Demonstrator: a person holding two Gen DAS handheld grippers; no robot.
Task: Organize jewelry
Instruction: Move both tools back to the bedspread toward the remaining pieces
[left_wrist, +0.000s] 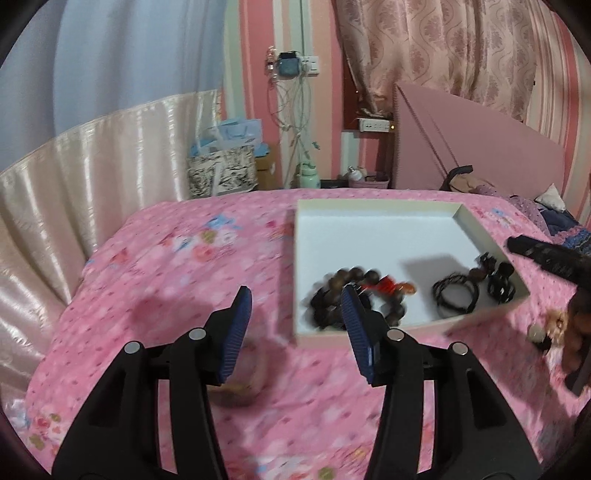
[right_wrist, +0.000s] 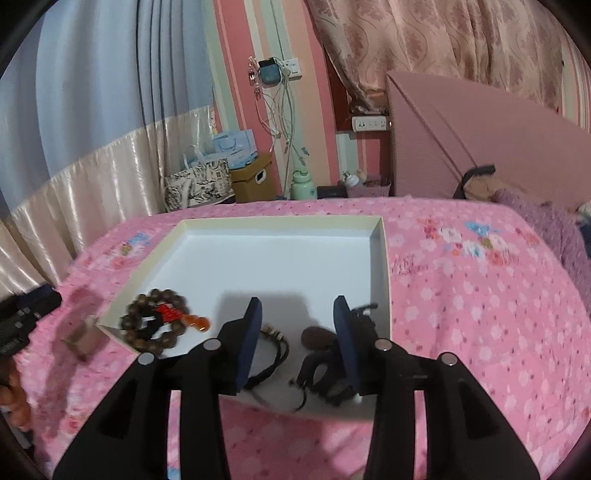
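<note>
Pink floral bedspread (right_wrist: 461, 295) carries a white box (right_wrist: 384, 258) already holding bead bracelet (right_wrist: 155, 321) and dark cords (right_wrist: 273, 347). Left gripper (left_wrist: 295, 325) and right gripper (right_wrist: 297, 332) both gape empty; one small brownish piece (right_wrist: 79, 341), blurred, likely remains outside.

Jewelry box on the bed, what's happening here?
A person with two handheld grippers is sorting jewelry into a shallow white box on the pink bedspread. A wooden bead bracelet and dark cord pieces already lie inside. The left gripper and right gripper are both open and hold nothing. A small blurred object lies outside the box.
</note>
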